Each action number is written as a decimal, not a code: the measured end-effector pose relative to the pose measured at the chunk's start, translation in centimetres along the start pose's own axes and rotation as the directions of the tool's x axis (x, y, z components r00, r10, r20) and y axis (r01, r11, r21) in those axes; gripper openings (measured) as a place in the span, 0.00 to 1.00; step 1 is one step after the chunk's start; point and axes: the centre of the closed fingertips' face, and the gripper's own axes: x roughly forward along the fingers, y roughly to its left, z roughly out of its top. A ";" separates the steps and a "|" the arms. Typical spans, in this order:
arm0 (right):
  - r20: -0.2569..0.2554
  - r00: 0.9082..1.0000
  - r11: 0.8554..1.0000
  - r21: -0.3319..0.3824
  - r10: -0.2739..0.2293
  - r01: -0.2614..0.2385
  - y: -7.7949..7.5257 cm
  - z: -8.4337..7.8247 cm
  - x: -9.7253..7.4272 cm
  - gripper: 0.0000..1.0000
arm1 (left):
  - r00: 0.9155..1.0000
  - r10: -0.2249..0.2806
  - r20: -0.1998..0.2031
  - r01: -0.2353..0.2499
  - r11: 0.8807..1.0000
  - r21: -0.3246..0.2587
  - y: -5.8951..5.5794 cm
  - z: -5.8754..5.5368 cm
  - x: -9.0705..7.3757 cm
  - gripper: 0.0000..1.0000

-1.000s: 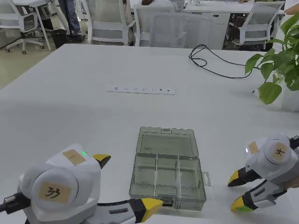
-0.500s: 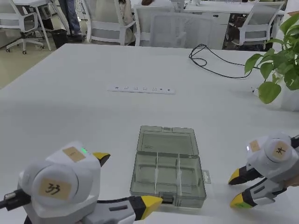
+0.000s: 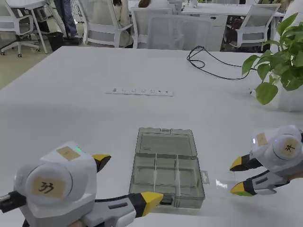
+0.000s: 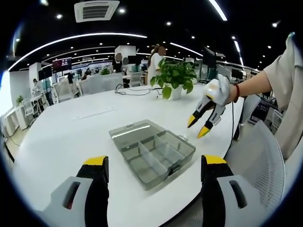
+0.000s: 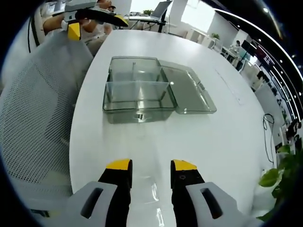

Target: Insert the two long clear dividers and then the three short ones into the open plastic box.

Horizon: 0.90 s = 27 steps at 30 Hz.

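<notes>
Counter (image 3: 71,94): white and broad, carrying everything below.
Plastic box (image 3: 180,197): clear and greenish, near the front edge of the counter, between the two grippers and touching neither; also in the left gripper view (image 4: 156,172) and the right gripper view (image 5: 137,113).
Lid (image 3: 165,142): swung fully open, lying flat on the counter behind the tray, joined along the far edge.
Long dividers (image 3: 155,172): two clear strips stand upright inside the tray, running front to back and splitting it into three lanes.
Cross pieces in the tray: the clear plastic makes it too hard to tell whether any short one sits in place.
Clear piece (image 3: 222,183): small, flat and see-through, lying on the counter to the right of the box, just beside the right fingers; in the right gripper view (image 5: 152,189) it lies between and just ahead of them, its outline faint.
Left gripper (image 3: 127,179): low at the near left of the box; yellow-tipped fingers spread wide, grasping nothing; its own view (image 4: 154,161) looks across the box.
Right gripper (image 3: 236,177): at the right of the box, pointing toward it; fingers released and parted, nothing between the pads; seen also from the left gripper view (image 4: 197,128) and its own (image 5: 151,165).
Power strip (image 3: 138,91): white, farther back on the counter.
Cable (image 3: 208,61): black, looped near the far edge.
Plant (image 3: 277,61): leafy, at the right side.
</notes>
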 end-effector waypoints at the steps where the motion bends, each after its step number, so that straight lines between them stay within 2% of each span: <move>1: 0.005 1.000 1.000 -0.009 -0.016 0.016 -0.2 0.3 -0.2 0.33 | 1.000 -0.006 0.004 0.006 1.000 -0.019 0.0 0.0 0.1 0.78; 6: 0.042 0.998 0.997 -0.042 -0.056 0.058 -0.4 1.8 -1.1 0.33 | 0.999 -0.022 0.029 0.024 0.997 -0.078 -0.4 0.2 0.1 0.74; 12: 0.094 0.992 0.992 -0.088 -0.084 0.092 -0.1 4.2 -1.8 0.33 | 0.997 -0.046 0.054 0.052 0.992 -0.113 -0.9 0.6 0.4 0.70; 17: 0.129 0.988 0.987 -0.123 -0.085 0.101 0.4 6.0 -2.1 0.33 | 0.995 -0.069 0.068 0.078 0.986 -0.145 -1.4 0.8 0.6 0.65; 27: 0.234 0.970 0.979 -0.174 -0.067 0.109 1.9 10.8 -2.1 0.33 | 0.990 -0.101 0.095 0.118 0.974 -0.193 -1.8 0.9 1.0 0.51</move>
